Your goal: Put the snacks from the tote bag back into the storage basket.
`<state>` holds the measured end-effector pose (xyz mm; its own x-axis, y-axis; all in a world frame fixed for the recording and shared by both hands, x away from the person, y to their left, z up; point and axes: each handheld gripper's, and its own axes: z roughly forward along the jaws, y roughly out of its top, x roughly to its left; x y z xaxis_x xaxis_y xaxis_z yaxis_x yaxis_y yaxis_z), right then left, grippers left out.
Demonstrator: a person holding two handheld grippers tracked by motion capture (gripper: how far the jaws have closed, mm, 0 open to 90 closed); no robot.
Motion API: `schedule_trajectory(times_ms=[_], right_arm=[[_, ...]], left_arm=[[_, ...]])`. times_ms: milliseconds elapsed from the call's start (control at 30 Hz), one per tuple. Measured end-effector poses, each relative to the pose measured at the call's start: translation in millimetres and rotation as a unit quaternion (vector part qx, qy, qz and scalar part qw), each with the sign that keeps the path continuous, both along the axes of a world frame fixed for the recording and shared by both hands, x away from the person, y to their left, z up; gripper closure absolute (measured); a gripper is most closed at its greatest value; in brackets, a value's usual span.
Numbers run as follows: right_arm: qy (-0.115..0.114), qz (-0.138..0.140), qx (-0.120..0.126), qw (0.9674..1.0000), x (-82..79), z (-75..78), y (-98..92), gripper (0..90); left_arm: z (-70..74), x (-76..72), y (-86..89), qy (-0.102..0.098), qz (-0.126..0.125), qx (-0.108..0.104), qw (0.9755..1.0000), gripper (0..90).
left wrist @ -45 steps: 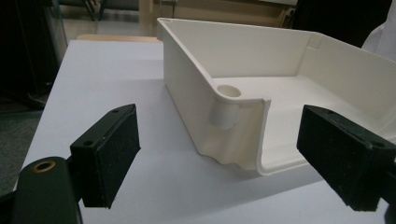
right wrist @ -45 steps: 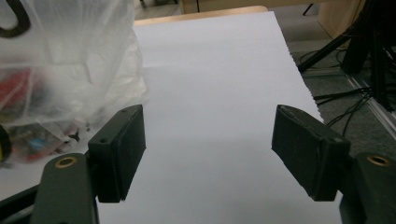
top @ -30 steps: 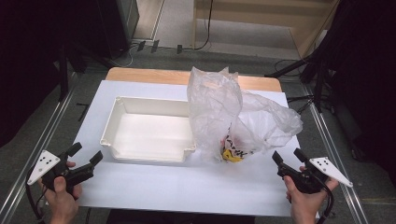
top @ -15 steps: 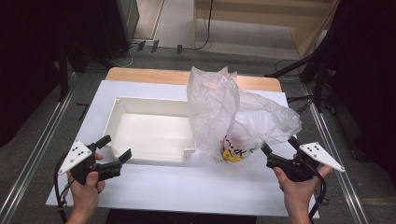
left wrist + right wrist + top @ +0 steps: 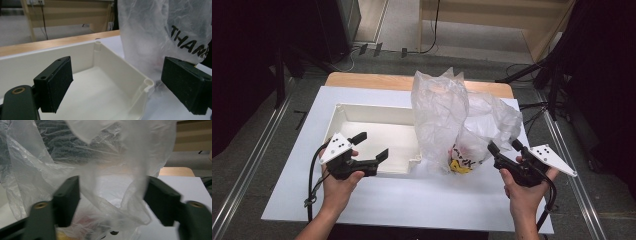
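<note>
A crumpled clear plastic bag (image 5: 462, 120) with black lettering stands on the white table, with yellow and red contents at its base (image 5: 460, 165). It leans against the right end of a shallow white tray (image 5: 343, 114). My left gripper (image 5: 371, 146) is open over the tray's front edge, jaws pointing right toward the bag (image 5: 175, 30). My right gripper (image 5: 503, 147) is open just right of the bag, its jaws on either side of a loose fold of the plastic (image 5: 110, 182) without closing on it. The tray (image 5: 120, 72) looks empty inside.
The white board (image 5: 412, 200) lies on a wooden tabletop (image 5: 372, 80) between metal rails (image 5: 582, 165). Cables (image 5: 532, 107) and dark stands are on the floor beyond. A wooden bench (image 5: 62, 15) stands in the background.
Both hands have moved inward and forward: the left gripper up to the tray's front edge, the right gripper up close to the bag's right side. Both stayed open.
</note>
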<state>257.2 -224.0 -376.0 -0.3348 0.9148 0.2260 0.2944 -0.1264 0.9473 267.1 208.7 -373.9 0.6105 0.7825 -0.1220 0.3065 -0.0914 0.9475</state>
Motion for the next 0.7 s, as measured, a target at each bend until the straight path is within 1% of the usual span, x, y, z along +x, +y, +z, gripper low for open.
schedule_trajectory(times_ms=[33,67,100,133,167,200,233,267,367,433,467,500,533,567,600,633,667,700], right_arm=[[0.002,0.002,0.001,1.0,0.8,-0.6,-0.1,43.5],[0.01,0.002,0.011,0.9999,2.9,-3.0,-0.8,50.7],[0.01,0.002,0.011,0.9999,2.9,-3.0,-0.8,50.7],[0.012,0.002,0.019,0.9997,3.7,-4.4,-1.5,54.8],[0.014,0.004,0.025,0.9996,4.1,-5.6,-2.4,60.7],[0.015,0.013,0.03,0.9994,4.6,-6.9,-3.1,67.9],[0.017,0.031,0.034,0.9988,6.3,-9.0,-3.8,76.2],[0.017,0.031,0.034,0.9988,6.3,-9.0,-3.8,76.2],[0.018,0.044,0.038,0.9981,7.1,-10.2,-4.6,85.5],[0.021,0.043,0.041,0.998,6.8,-10.0,-5.1,88.8],[0.019,0.05,0.041,0.9977,6.0,-10.0,-5.7,90.0],[0.019,0.05,0.041,0.9977,6.0,-10.0,-5.7,90.0],[0.019,0.053,0.037,0.9977,5.3,-9.9,-5.6,90.0],[0.018,0.055,0.034,0.9978,4.8,-9.9,-5.4,90.0],[0.011,0.06,0.026,0.9978,2.9,-9.7,-4.7,90.0],[0.011,0.06,0.026,0.9978,2.9,-9.7,-4.7,90.0],[0.01,0.061,0.023,0.9978,2.2,-9.5,-4.6,90.0],[0.01,0.059,0.023,0.9979,2.0,-9.3,-4.4,90.0]], left_arm=[[1.4,2.9,-5.8,0.0,-0.006,0.0,1.0,11.3],[2.6,5.6,-12.0,-0.001,-0.01,0.002,1.0,11.4],[3.6,8.0,-18.3,-0.001,-0.013,0.003,0.9999,11.4],[4.7,10.4,-24.0,-0.001,-0.018,0.005,0.9998,11.5],[5.5,12.8,-30.1,0.0,-0.021,0.006,0.9998,11.5],[6.5,15.0,-35.5,0.001,-0.027,0.009,0.9996,11.6],[7.5,17.2,-40.7,0.001,-0.032,0.012,0.9994,11.6],[8.5,19.2,-46.0,0.001,-0.032,0.011,0.9994,11.6],[11.9,26.5,-61.3,0.001,-0.035,0.007,0.9994,11.6],[14.0,30.2,-71.0,0.002,-0.036,0.002,0.9994,11.6],[14.8,31.5,-75.2,0.001,-0.037,-0.001,0.9993,11.7],[15.5,32.1,-78.6,0.001,-0.038,-0.006,0.9992,11.7],[16.0,32.3,-81.8,0.001,-0.039,-0.013,0.9992,13.7],[16.1,32.4,-85.1,-0.002,-0.04,-0.012,0.9991,16.2],[15.7,31.2,-90.3,-0.01,-0.029,0.004,0.9995,26.2],[15.7,31.2,-90.3,-0.01,-0.029,0.004,0.9995,34.5],[14.8,30.9,-91.9,-0.012,-0.025,0.01,0.9996,34.5],[13.7,31.1,-92.5,-0.011,-0.023,0.013,0.9996,46.6]])
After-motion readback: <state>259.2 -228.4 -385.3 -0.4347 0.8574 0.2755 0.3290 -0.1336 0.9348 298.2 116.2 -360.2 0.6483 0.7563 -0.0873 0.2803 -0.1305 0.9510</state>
